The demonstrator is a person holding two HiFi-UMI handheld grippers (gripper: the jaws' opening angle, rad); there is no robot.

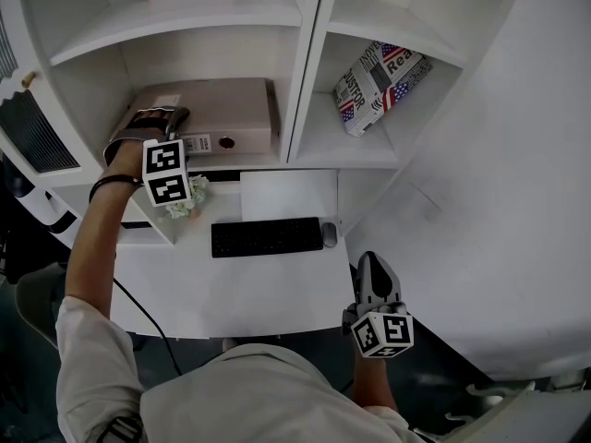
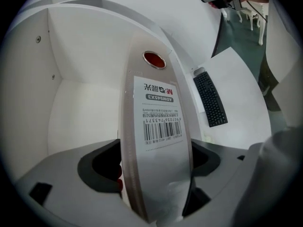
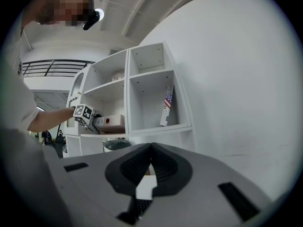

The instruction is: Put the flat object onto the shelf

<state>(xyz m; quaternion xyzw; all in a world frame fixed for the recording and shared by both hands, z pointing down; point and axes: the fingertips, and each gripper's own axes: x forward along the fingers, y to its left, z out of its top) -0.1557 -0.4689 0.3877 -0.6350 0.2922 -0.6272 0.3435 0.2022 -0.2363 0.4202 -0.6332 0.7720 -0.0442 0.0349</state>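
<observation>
White shelf [image 1: 306,72], beige binder [image 1: 217,109] lying inside

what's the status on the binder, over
Left gripper jaws open around binder, flat on shelf. Right gripper shut, empty, held low. Nothing in the way.

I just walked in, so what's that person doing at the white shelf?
A person is putting a flat beige file box onto the white shelf. It lies flat in the lower left compartment, and the left gripper sits around its end with jaws apart. The right gripper hangs shut and empty near the desk.
</observation>
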